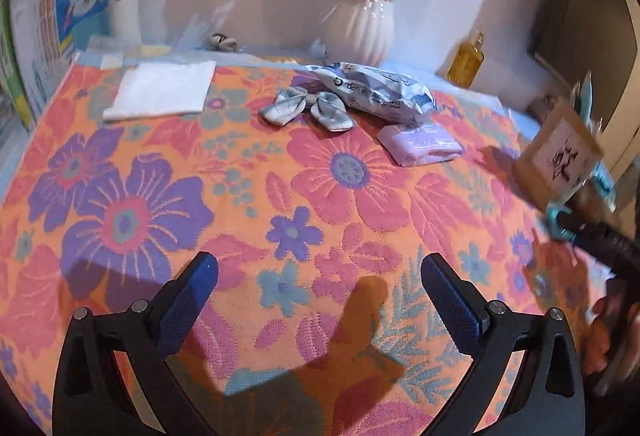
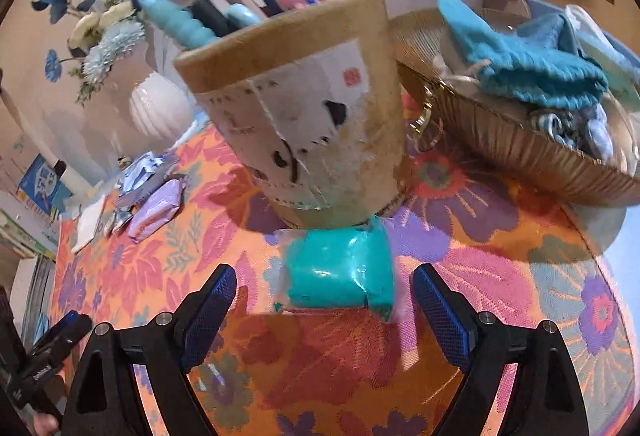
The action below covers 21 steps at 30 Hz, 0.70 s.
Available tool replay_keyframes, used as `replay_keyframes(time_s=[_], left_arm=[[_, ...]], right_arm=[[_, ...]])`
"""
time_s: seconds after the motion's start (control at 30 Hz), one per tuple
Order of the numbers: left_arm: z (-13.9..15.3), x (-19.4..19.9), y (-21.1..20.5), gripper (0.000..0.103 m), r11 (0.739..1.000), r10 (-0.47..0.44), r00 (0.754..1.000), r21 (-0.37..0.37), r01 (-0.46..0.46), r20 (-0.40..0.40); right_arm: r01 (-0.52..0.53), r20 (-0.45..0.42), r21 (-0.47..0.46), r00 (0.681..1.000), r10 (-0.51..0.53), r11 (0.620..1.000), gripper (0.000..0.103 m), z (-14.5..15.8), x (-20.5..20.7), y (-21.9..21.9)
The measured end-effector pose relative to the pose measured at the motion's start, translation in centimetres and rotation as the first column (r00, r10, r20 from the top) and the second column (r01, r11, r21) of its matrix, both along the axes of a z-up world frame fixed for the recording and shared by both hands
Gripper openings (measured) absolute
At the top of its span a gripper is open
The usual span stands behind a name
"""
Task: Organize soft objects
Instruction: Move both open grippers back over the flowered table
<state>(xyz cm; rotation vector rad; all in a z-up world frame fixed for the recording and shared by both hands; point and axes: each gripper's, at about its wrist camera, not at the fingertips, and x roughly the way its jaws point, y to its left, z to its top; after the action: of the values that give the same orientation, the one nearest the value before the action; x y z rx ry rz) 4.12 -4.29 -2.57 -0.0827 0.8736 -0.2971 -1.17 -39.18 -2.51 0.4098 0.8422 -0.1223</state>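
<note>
My left gripper [image 1: 320, 276] hangs open over the flowered orange cloth [image 1: 160, 196], nothing between its blue pads. Far ahead lie a pair of grey checked socks [image 1: 308, 110], a crumpled silver-blue packet [image 1: 380, 92], a lilac tissue pack [image 1: 422, 146] and a folded white cloth [image 1: 160, 90]. My right gripper [image 2: 324, 290] is open too. A teal plastic-wrapped pack [image 2: 340, 270] lies just beyond its fingertips, untouched, against the foot of a cardboard tub [image 2: 304, 108]. A woven basket [image 2: 520, 148] at the right holds a blue knitted cloth [image 2: 532, 60].
The tub is stuffed with pens and small items. A white ribbed vase [image 1: 370, 28] of flowers and an amber bottle [image 1: 468, 62] stand at the back by the wall. The cardboard tub [image 1: 560, 156] shows at the right edge of the left wrist view, with a person's hand [image 1: 604, 336] below it.
</note>
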Motion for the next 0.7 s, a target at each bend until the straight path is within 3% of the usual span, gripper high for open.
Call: replay_keyframes(time_s=[0.07,0.13,0.2,0.37,0.5,0.6,0.7], left_arm=[[-0.2,0.1,-0.1,0.102,1.000,-0.001,1.000,-0.010,0.001,-0.017],[-0.3,0.0,-0.3,0.102,1.000,-0.003,1.000,-0.005,0.003,-0.011],[-0.1,-0.5,-0.5,0.102,1.000,-0.008,1.000,0.000,0.008,-0.003],[-0.2,-0.6,-0.2,0.102,1.000,0.000,1.000,-0.002,0.000,-0.013],[-0.3,-0.7,-0.5,0.102,1.000,0.003,1.000,0.018,-0.003,-0.010],[-0.4,-0.6,-1.0,0.102,0.998,0.000,1.000,0.056,0.001,-0.012],[-0.5,-0.6,-1.3,0.102,0.996,-0.001,1.000,0.087,0.002,-0.011]], right_arm=[[-0.011,-0.031,-0.073,0.999,0.008,0.997,0.087,0.1,0.4,1.0],[-0.041,-0.046,-0.128,0.998,0.036,0.991,0.063,0.2,0.7,2.0],[-0.042,-0.044,-0.169,0.998,0.035,0.985,0.055,0.3,0.6,2.6],[-0.045,0.059,-0.168,0.997,0.055,0.985,0.054,2.0,-2.9,2.6],[-0.006,0.174,-0.149,0.984,0.032,0.989,0.054,3.7,-7.6,0.1],[0.094,0.204,-0.207,0.978,-0.051,0.974,0.054,6.2,-8.8,-2.5],[0.143,0.229,-0.171,0.968,-0.102,0.975,0.055,8.6,-8.4,-5.9]])
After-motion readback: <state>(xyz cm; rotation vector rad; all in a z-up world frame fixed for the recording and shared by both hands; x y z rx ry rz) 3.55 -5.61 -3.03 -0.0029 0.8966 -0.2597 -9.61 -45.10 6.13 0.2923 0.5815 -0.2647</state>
